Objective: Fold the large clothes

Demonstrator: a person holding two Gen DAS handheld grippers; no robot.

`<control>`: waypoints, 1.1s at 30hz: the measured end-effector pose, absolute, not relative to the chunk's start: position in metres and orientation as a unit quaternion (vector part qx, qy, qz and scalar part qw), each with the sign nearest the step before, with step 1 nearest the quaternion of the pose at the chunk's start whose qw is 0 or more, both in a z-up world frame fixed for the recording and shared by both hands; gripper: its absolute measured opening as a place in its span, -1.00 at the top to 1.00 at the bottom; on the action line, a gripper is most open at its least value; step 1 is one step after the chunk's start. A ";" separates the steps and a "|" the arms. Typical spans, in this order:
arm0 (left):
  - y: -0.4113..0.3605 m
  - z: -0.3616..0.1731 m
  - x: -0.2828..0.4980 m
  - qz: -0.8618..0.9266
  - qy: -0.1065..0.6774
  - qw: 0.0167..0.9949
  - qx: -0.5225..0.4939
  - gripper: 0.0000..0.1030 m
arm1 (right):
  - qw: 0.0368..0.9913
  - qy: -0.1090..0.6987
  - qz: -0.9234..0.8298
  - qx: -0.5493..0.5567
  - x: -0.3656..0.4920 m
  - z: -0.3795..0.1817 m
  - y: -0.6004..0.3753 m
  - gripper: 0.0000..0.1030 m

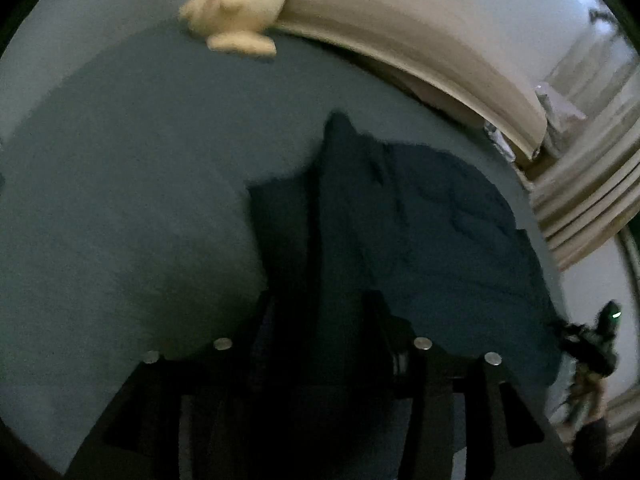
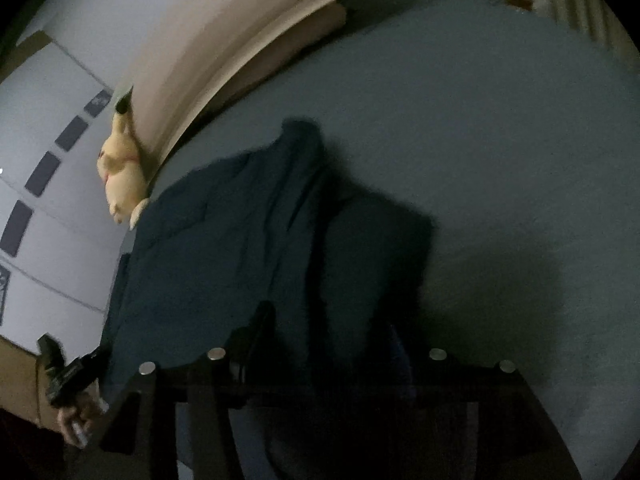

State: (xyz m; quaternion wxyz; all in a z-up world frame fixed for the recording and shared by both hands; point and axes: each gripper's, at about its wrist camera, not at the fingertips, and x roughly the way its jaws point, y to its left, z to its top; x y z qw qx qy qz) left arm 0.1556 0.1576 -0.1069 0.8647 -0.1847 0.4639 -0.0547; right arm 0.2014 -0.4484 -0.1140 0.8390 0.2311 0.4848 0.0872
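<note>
A large dark blue garment [image 1: 432,240] hangs stretched between both grippers above a grey-blue bed [image 1: 120,200]. My left gripper [image 1: 320,320] is shut on one edge of the garment, which drapes up and to the right. My right gripper [image 2: 324,332] is shut on the opposite edge of the garment [image 2: 224,248], which spreads to the left over the bed [image 2: 500,160]. The other gripper and the hand that holds it show at the lower right of the left wrist view [image 1: 592,344] and at the lower left of the right wrist view [image 2: 72,376]. The fingertips are dark and partly hidden by cloth.
A yellow plush toy [image 1: 236,4] sits against the beige headboard [image 1: 420,40] at the bed's far edge; it also shows in the right wrist view [image 2: 120,176]. Beige curtains [image 1: 588,200] hang at the right. A white wall with dark tiles [image 2: 44,172] lies to the left.
</note>
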 end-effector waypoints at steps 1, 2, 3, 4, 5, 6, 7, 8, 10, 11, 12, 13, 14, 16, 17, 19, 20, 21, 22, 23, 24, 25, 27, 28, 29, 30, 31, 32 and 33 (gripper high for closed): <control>0.159 -0.095 0.152 -0.039 0.453 0.875 -0.163 0.03 | 0.848 0.473 0.071 0.226 0.196 -0.105 -0.459 -0.19; 0.159 -0.086 0.149 -0.027 0.441 0.885 -0.148 0.01 | 0.860 0.459 0.051 0.219 0.192 -0.093 -0.464 -0.24; 0.157 -0.074 0.149 -0.017 0.425 0.895 -0.135 -0.03 | 0.867 0.447 0.041 0.215 0.190 -0.085 -0.467 -0.26; 0.151 -0.065 0.151 -0.016 0.414 0.901 -0.130 -0.05 | 0.878 0.426 0.037 0.213 0.190 -0.070 -0.466 -0.30; 0.145 -0.062 0.157 -0.021 0.410 0.903 -0.127 -0.07 | 0.884 0.416 0.043 0.211 0.191 -0.060 -0.461 -0.41; 0.133 -0.057 0.164 -0.031 0.407 0.905 -0.121 -0.08 | 0.888 0.409 0.055 0.202 0.194 -0.051 -0.451 -0.49; 0.116 -0.055 0.172 -0.042 0.404 0.907 -0.111 -0.09 | 0.891 0.406 0.067 0.190 0.199 -0.045 -0.439 -0.52; 0.102 -0.055 0.178 -0.048 0.404 0.908 -0.102 -0.11 | 0.895 0.405 0.080 0.169 0.205 -0.040 -0.420 -0.53; 0.064 -0.060 0.198 -0.059 0.411 0.907 -0.078 -0.14 | 0.897 0.407 0.105 0.133 0.219 -0.039 -0.390 -0.53; 0.047 -0.063 0.208 -0.063 0.414 0.905 -0.072 -0.14 | 0.897 0.411 0.115 0.118 0.229 -0.043 -0.375 -0.54; 0.030 -0.068 0.220 -0.070 0.419 0.903 -0.064 -0.15 | 0.893 0.419 0.118 0.110 0.240 -0.050 -0.362 -0.54; 0.016 -0.073 0.230 -0.074 0.424 0.901 -0.053 -0.15 | 0.888 0.430 0.122 0.106 0.249 -0.056 -0.354 -0.54; 0.004 -0.078 0.238 -0.072 0.430 0.899 -0.041 -0.15 | 0.884 0.439 0.128 0.099 0.257 -0.063 -0.349 -0.54; -0.017 -0.089 0.256 -0.071 0.440 0.895 -0.017 -0.15 | 0.880 0.453 0.119 0.082 0.269 -0.077 -0.345 -0.54; -0.020 -0.093 0.258 -0.069 0.445 0.893 -0.008 -0.15 | 0.876 0.462 0.116 0.075 0.281 -0.085 -0.331 -0.54; -0.025 -0.113 0.267 -0.054 0.462 0.885 0.012 -0.15 | 0.870 0.478 0.098 0.066 0.289 -0.103 -0.332 -0.54; -0.025 -0.121 0.270 -0.052 0.471 0.881 0.010 -0.19 | 0.868 0.485 0.087 0.066 0.291 -0.112 -0.337 -0.53; -0.022 -0.128 0.273 -0.051 0.481 0.875 0.002 -0.26 | 0.864 0.491 0.086 0.074 0.293 -0.118 -0.342 -0.53; -0.018 -0.133 0.273 -0.049 0.485 0.873 -0.006 -0.29 | 0.860 0.496 0.089 0.088 0.295 -0.126 -0.347 -0.53; -0.017 -0.135 0.275 -0.047 0.486 0.873 -0.008 -0.36 | 0.860 0.495 0.090 0.091 0.295 -0.129 -0.349 -0.54; -0.017 -0.139 0.277 -0.044 0.488 0.872 -0.005 -0.40 | 0.861 0.493 0.090 0.088 0.296 -0.131 -0.347 -0.54; -0.018 -0.142 0.280 -0.042 0.490 0.871 0.001 -0.42 | 0.862 0.492 0.089 0.081 0.296 -0.134 -0.346 -0.55; -0.016 -0.146 0.282 -0.040 0.490 0.871 0.002 -0.49 | 0.863 0.491 0.090 0.079 0.294 -0.140 -0.347 -0.58; -0.016 -0.147 0.284 -0.039 0.491 0.870 0.001 -0.50 | 0.861 0.493 0.091 0.082 0.294 -0.140 -0.349 -0.58; -0.019 -0.148 0.285 -0.038 0.491 0.870 0.000 -0.52 | 0.861 0.494 0.091 0.083 0.291 -0.141 -0.353 -0.59; -0.018 -0.148 0.285 -0.037 0.491 0.871 -0.001 -0.52 | 0.860 0.495 0.090 0.081 0.288 -0.140 -0.354 -0.59; -0.017 -0.147 0.284 -0.036 0.490 0.871 0.000 -0.53 | 0.860 0.496 0.088 0.077 0.286 -0.139 -0.355 -0.59; -0.018 -0.146 0.282 -0.034 0.490 0.871 0.001 -0.53 | 0.860 0.498 0.084 0.071 0.290 -0.135 -0.348 -0.59; -0.018 -0.144 0.280 -0.032 0.490 0.871 0.003 -0.53 | 0.860 0.501 0.078 0.066 0.290 -0.130 -0.346 -0.59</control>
